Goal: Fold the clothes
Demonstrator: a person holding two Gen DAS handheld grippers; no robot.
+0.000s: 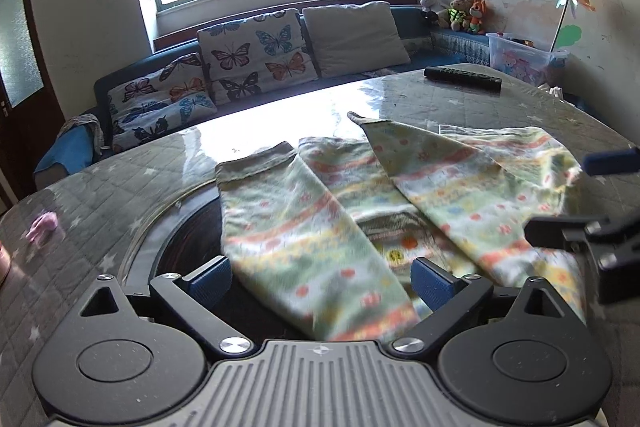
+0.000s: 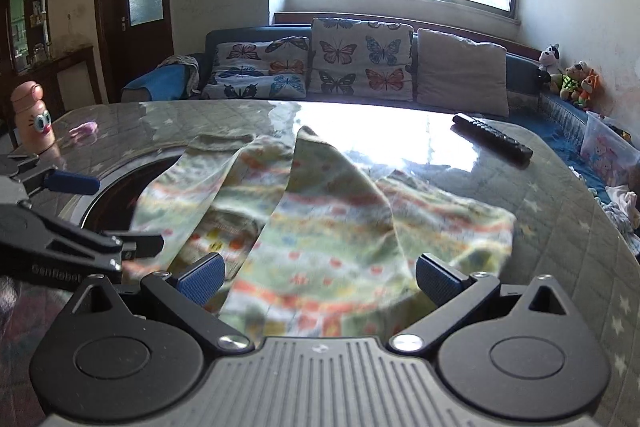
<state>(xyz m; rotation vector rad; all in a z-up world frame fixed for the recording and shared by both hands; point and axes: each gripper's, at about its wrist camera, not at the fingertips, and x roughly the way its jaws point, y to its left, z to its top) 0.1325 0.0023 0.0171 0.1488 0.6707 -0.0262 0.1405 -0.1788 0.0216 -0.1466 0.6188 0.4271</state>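
A pale green patterned garment [image 1: 320, 227] with orange, yellow and white bands lies on the table; it also shows in the right wrist view [image 2: 320, 227]. Its two sleeves are folded in over the body. My left gripper [image 1: 322, 281] is open, its blue pads either side of the left sleeve's near end, just above the cloth. My right gripper [image 2: 318, 279] is open over the garment's near edge. Each gripper shows at the edge of the other's view: the right one [image 1: 600, 199] and the left one [image 2: 100, 215], both open.
The table [image 1: 120, 187] has a grey quilted star cover under glass, with a dark round inset [image 1: 192, 247]. A black remote [image 2: 492, 143] lies at the far right. A pink bottle [image 2: 34, 119] and a small pink item [image 2: 85, 129] sit far left. A sofa [image 2: 360, 63] stands behind.
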